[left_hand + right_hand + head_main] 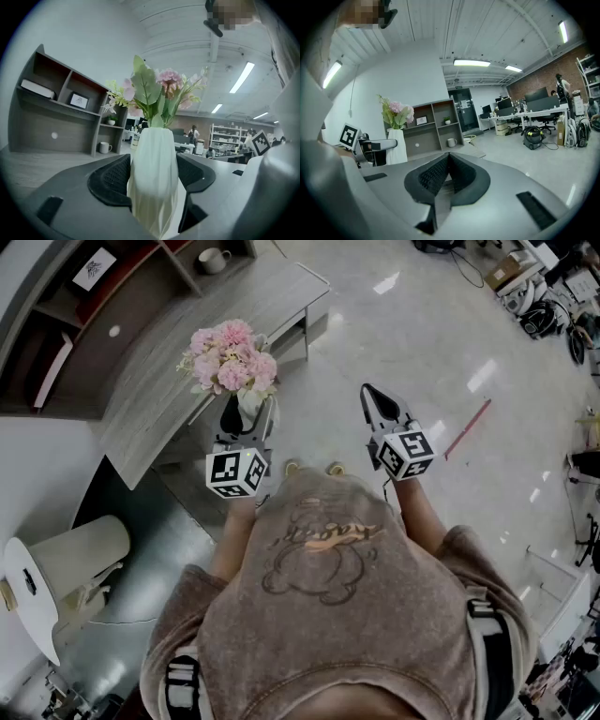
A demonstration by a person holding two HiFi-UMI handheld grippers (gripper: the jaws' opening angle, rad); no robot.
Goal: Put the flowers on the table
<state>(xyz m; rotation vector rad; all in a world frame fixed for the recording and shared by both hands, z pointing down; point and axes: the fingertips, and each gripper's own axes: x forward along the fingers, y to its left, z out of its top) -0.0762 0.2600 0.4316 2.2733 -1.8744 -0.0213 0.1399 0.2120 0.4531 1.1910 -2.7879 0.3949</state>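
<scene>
Pinching the white vase (pixel 154 159) low on its body with the left gripper (pixel 246 418), spread wide and pressed on both sides, kept the flowers (pixel 232 356) upright, probably to avoid tipping. Held them at 11 o'clock in the head view, by the near edge of the table (pixel 150 409), seemingly not yet set down. Kept the right gripper (pixel 380 407) pressed together and empty at 1 o'clock, likely just out of the way

Open office: desks (pixel 534 112), monitors (pixel 536 96)
</scene>
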